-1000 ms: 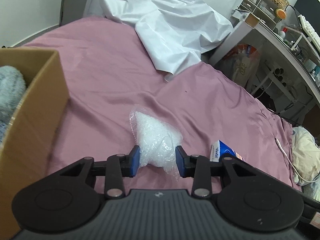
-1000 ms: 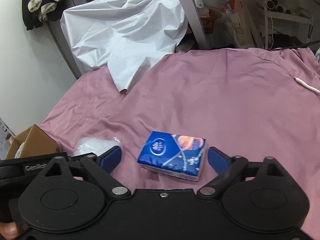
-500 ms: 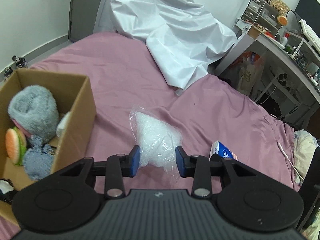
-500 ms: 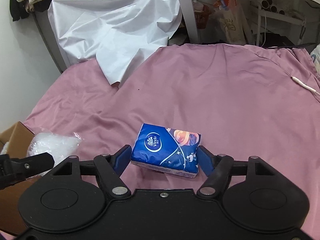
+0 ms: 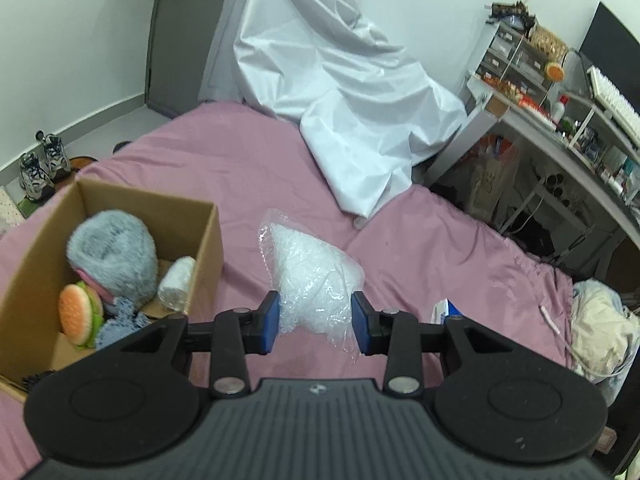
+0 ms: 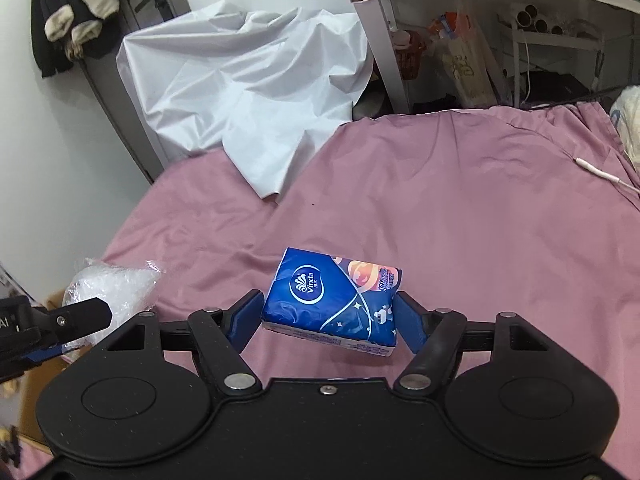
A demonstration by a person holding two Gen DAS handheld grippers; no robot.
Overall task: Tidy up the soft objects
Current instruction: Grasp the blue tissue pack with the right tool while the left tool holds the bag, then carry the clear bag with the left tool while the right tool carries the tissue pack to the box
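My left gripper is shut on a clear plastic bag of white filling, held above the pink bedsheet. To its left stands a cardboard box holding a grey fluffy toy, a plush burger, a white roll and a blue crocheted piece. My right gripper is shut on a blue tissue pack, lifted off the sheet. In the right wrist view the plastic bag and the left gripper's finger show at the left edge. A sliver of the tissue pack peeks behind the left gripper's right arm.
A crumpled white sheet lies at the bed's far end. A desk with shelves, drawers and clutter runs along the right. A white cable lies on the bed's right side. Shoes sit on the floor at left.
The left gripper rose with the bag, bringing the box's inside into view. The right gripper's jaws closed on the tissue pack and lifted it off the sheet.
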